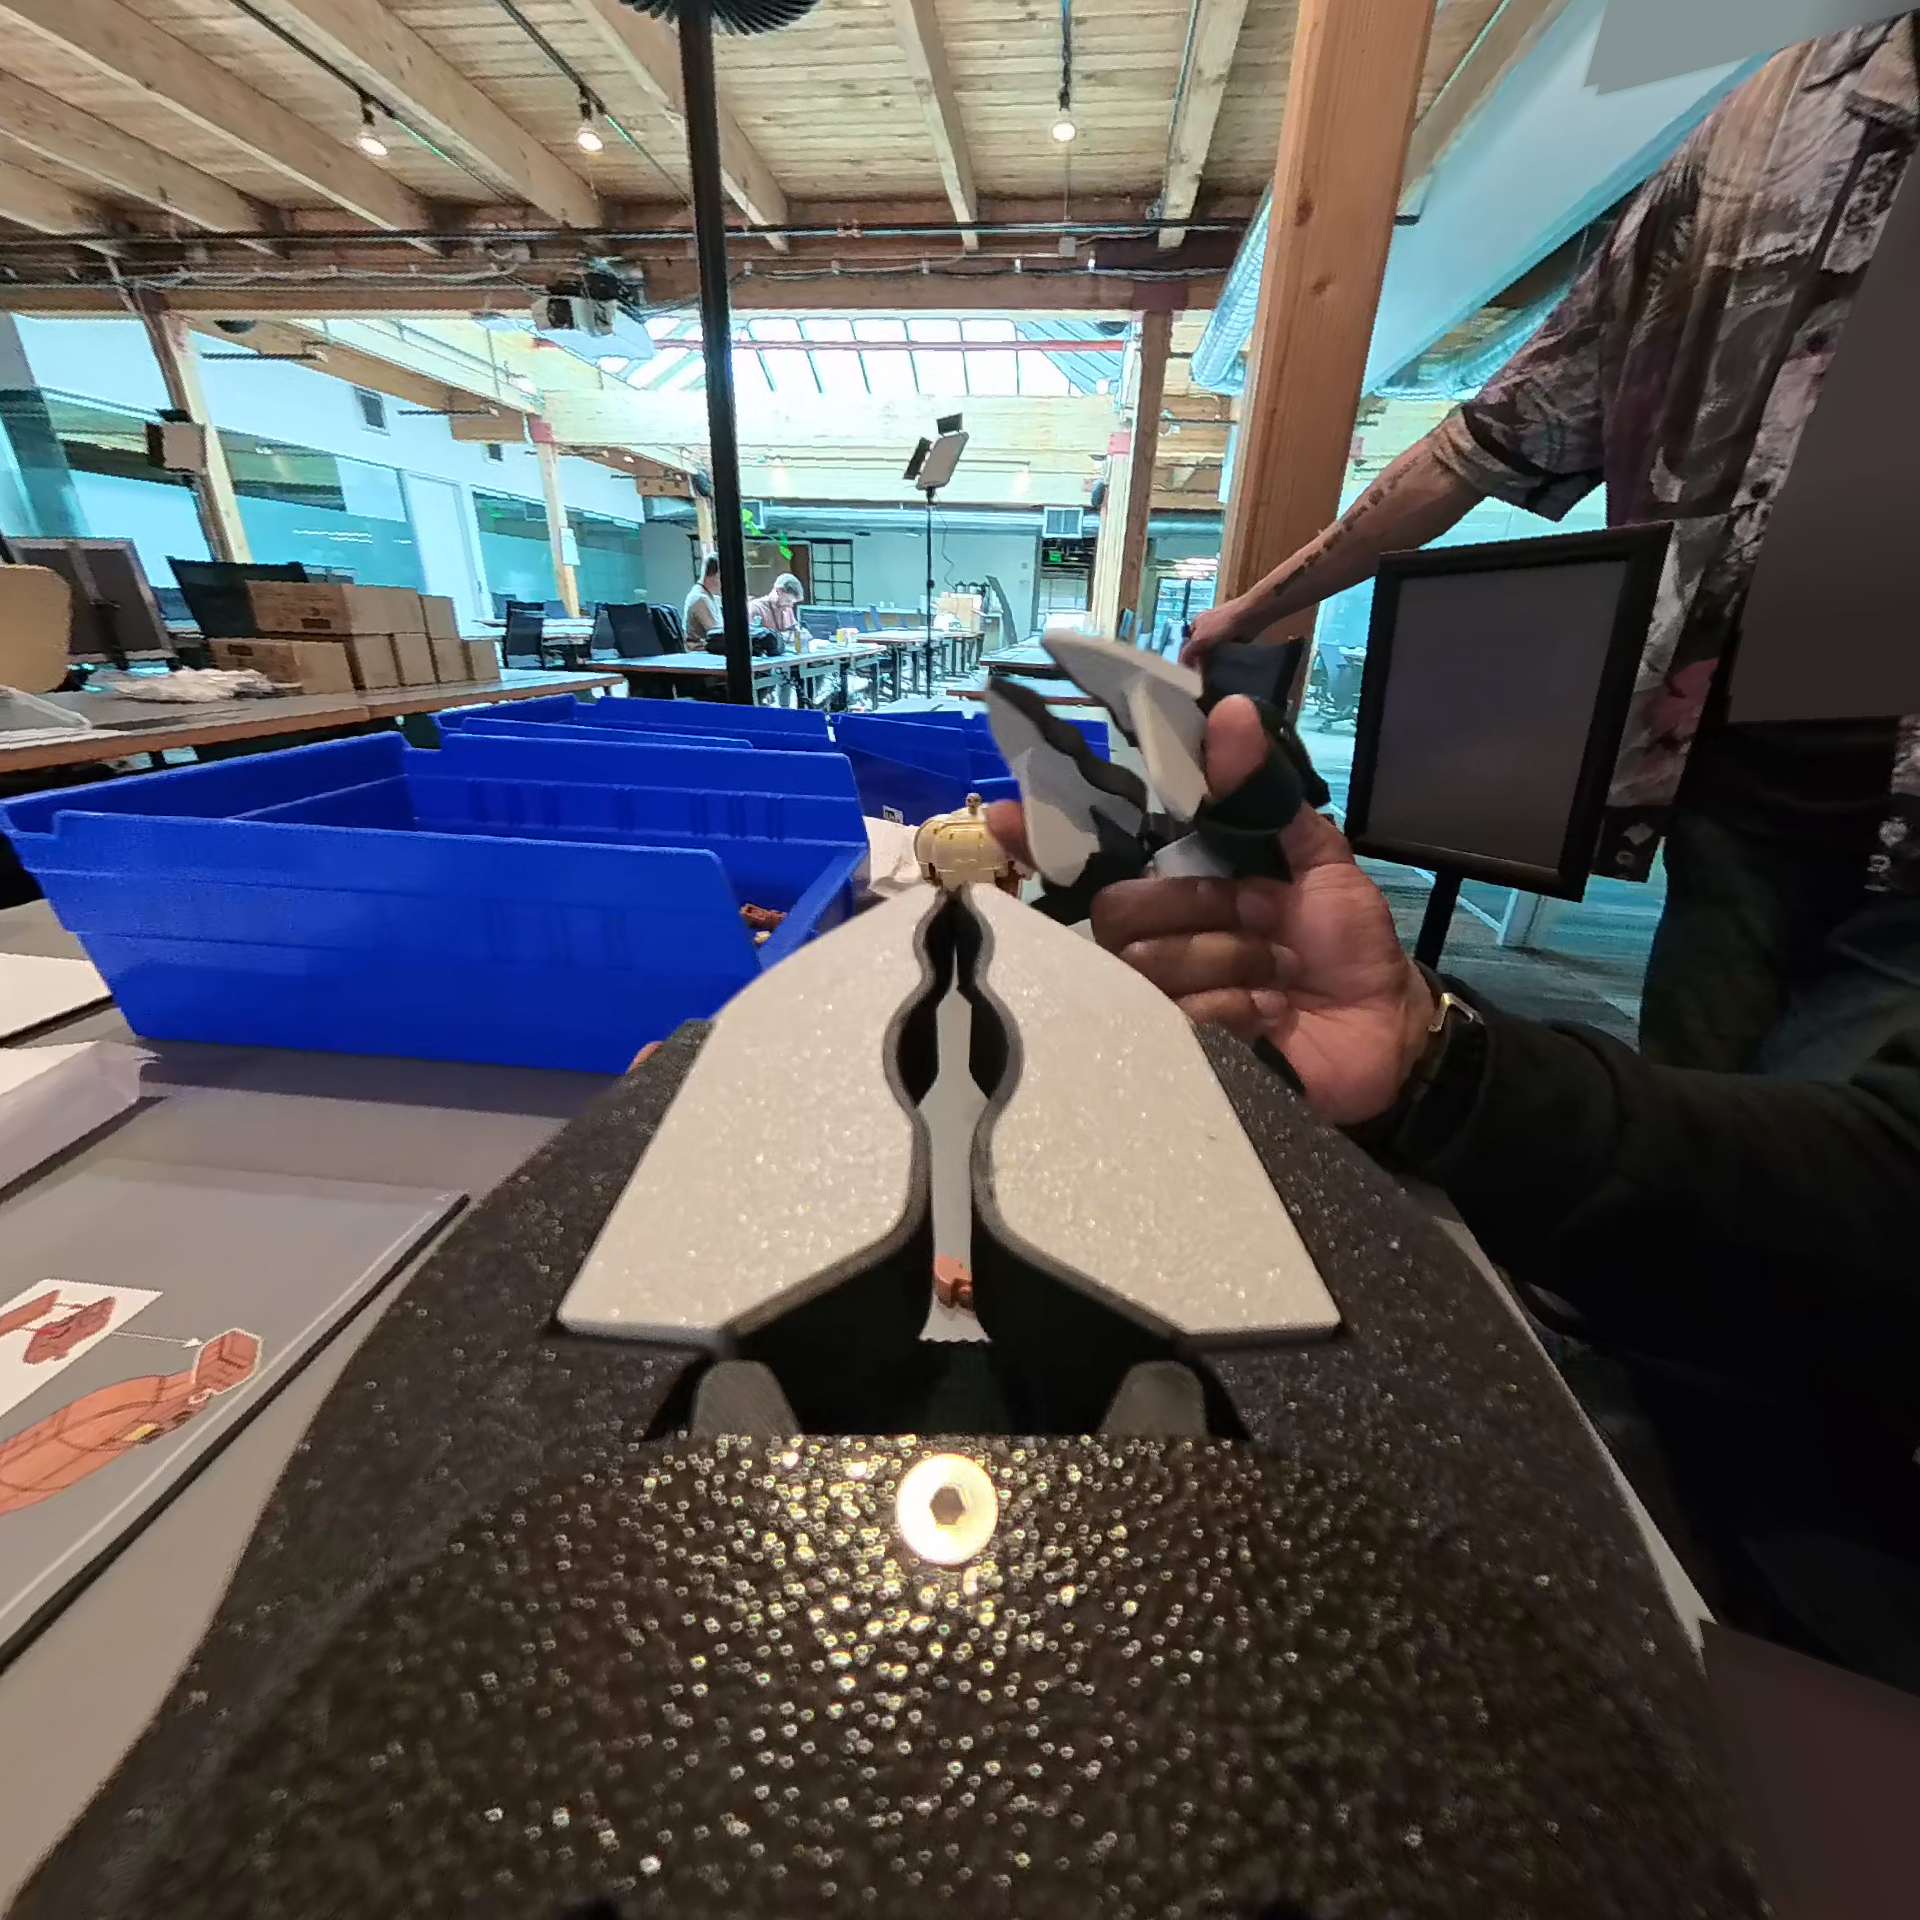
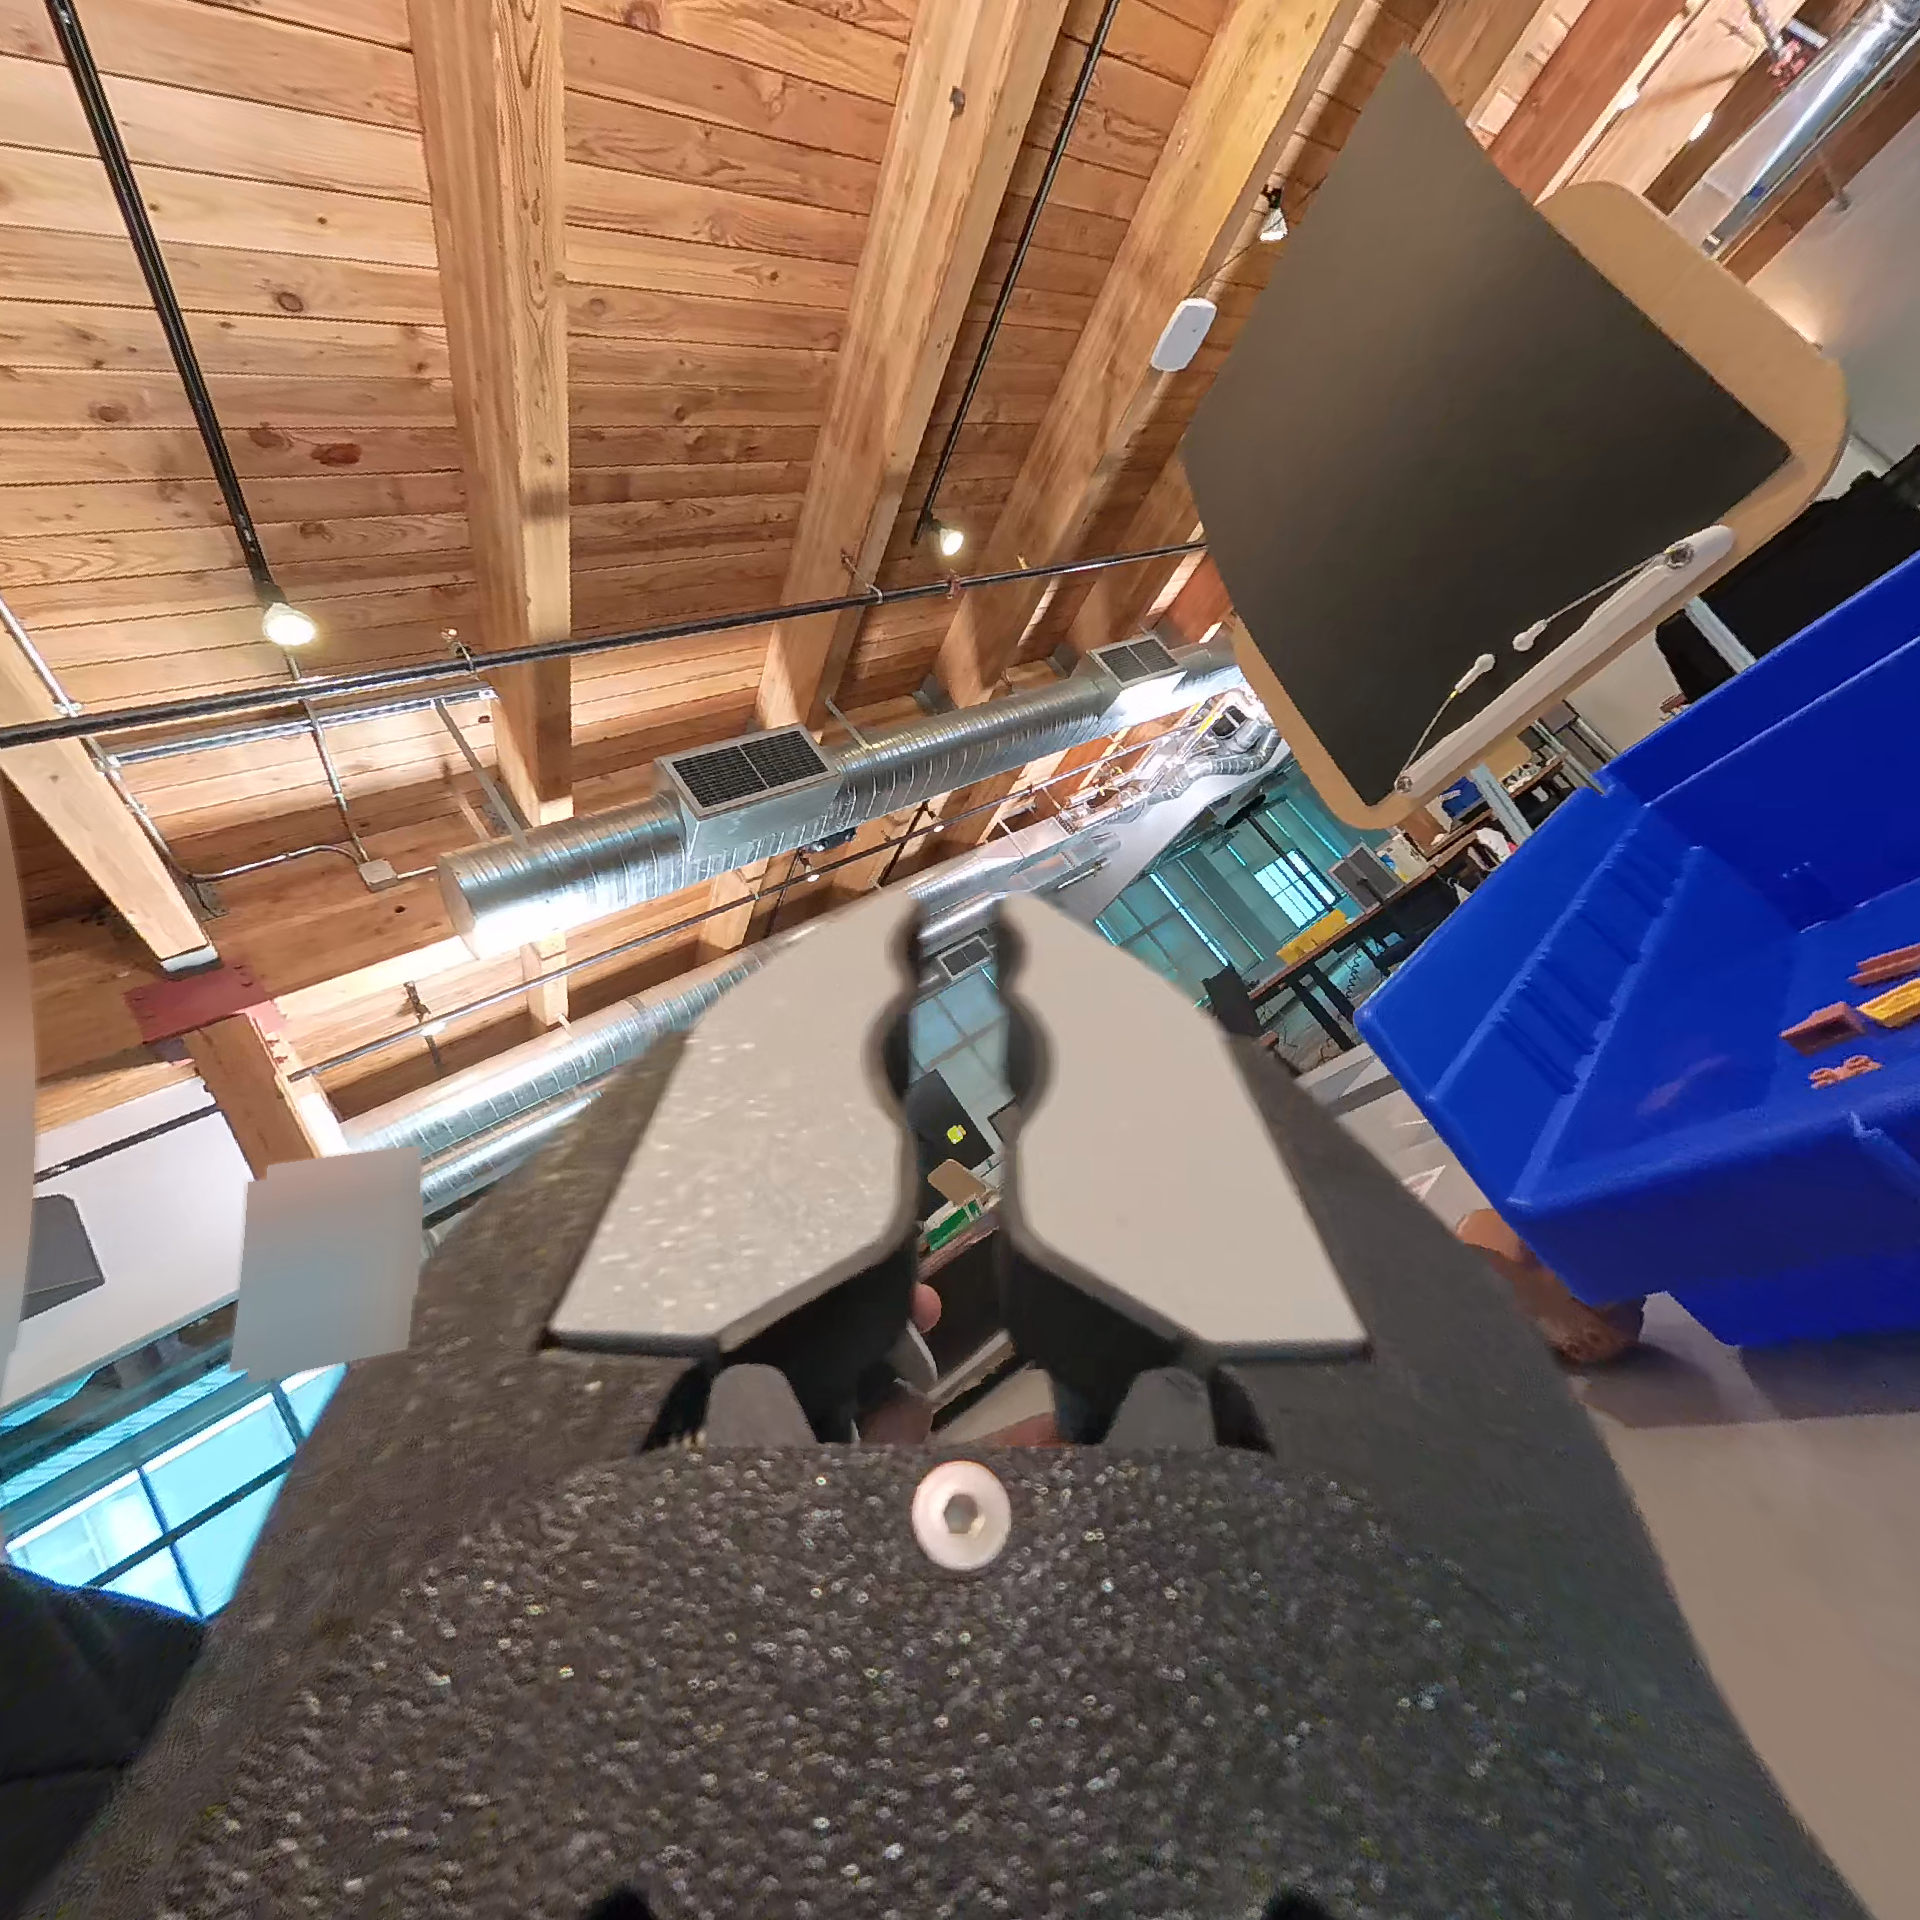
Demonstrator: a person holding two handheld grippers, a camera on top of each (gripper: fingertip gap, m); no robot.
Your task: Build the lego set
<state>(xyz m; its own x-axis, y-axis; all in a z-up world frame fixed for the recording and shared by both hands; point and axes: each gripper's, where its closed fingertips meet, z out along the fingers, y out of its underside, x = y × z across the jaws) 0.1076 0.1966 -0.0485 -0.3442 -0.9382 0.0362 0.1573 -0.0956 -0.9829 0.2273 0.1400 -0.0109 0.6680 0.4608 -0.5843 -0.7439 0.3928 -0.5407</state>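
Left hand-held gripper [image 1: 954, 902] has its fingers closed together at the tips, which meet just under a small tan rounded brick model [image 1: 961, 847]; whether the tips actually pinch it cannot be told. That model sits just beside the blue bin [image 1: 416, 914] on the grey surface [image 1: 343, 1122]. A person's hand [image 1: 1278, 956] to the right holds the right hand-held gripper [image 2: 958, 940], tilted up toward the wooden ceiling, fingers a small way apart with nothing between them. A fingertip of that hand touches the tan model's right side. Small brown bricks [image 2: 1829, 1029] lie in a blue bin on the right. A printed instruction sheet [image 1: 125, 1392] lies flat at lower left.
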